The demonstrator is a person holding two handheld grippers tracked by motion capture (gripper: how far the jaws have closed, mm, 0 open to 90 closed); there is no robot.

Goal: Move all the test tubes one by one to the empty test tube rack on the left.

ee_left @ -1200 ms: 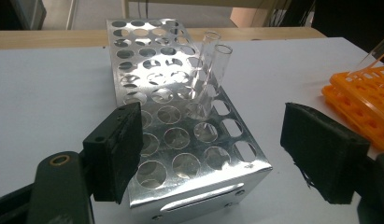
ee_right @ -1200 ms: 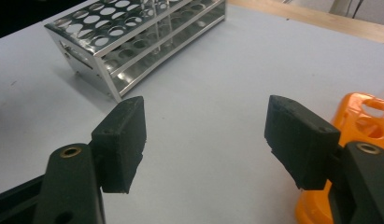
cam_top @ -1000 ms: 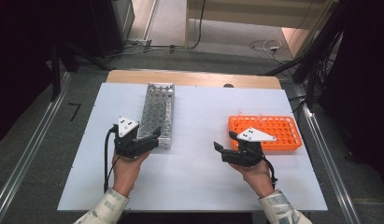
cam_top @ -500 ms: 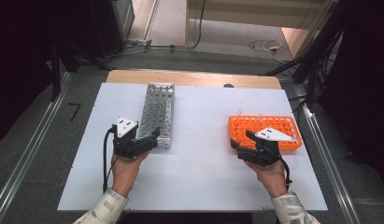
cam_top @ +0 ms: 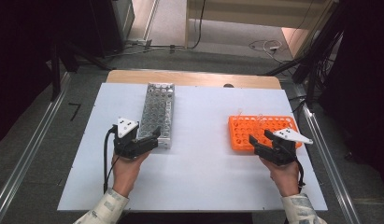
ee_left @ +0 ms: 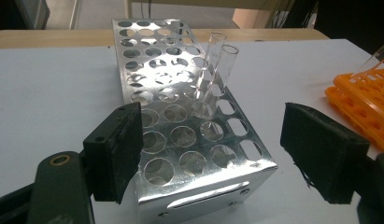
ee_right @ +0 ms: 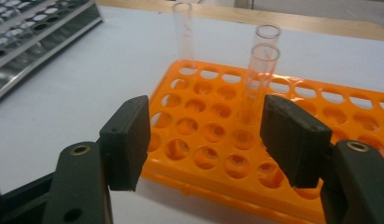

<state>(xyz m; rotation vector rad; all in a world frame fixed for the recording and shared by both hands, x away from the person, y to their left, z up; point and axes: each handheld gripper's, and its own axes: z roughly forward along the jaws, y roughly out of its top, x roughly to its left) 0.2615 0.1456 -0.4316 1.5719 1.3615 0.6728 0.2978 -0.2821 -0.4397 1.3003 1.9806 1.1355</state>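
A silver metal tube rack (cam_top: 158, 111) lies left of centre; two clear tubes (ee_left: 218, 70) stand upright in it. My left gripper (cam_top: 156, 138) is open at the rack's near end (ee_left: 199, 186): the left pad (ee_left: 116, 151) sits by its corner and the right pad (ee_left: 323, 156) stands clear of it. An orange tube rack (cam_top: 263, 128) lies to the right with three clear tubes (ee_right: 260, 74) standing in it. My right gripper (cam_top: 259, 136) is open over this rack's near edge (ee_right: 213, 163). Its jaws have just been closing, with nothing gripped between them.
Both racks rest on a white tabletop (cam_top: 203, 177) with a wooden strip (cam_top: 194, 78) along the far edge. Metal floor rails (cam_top: 35, 140) run down both sides. Cables (cam_top: 269, 46) lie on the floor beyond the table.
My right hand has moved rightward from mid-table to the near edge of the orange rack. The left hand and its gripper have stayed put.
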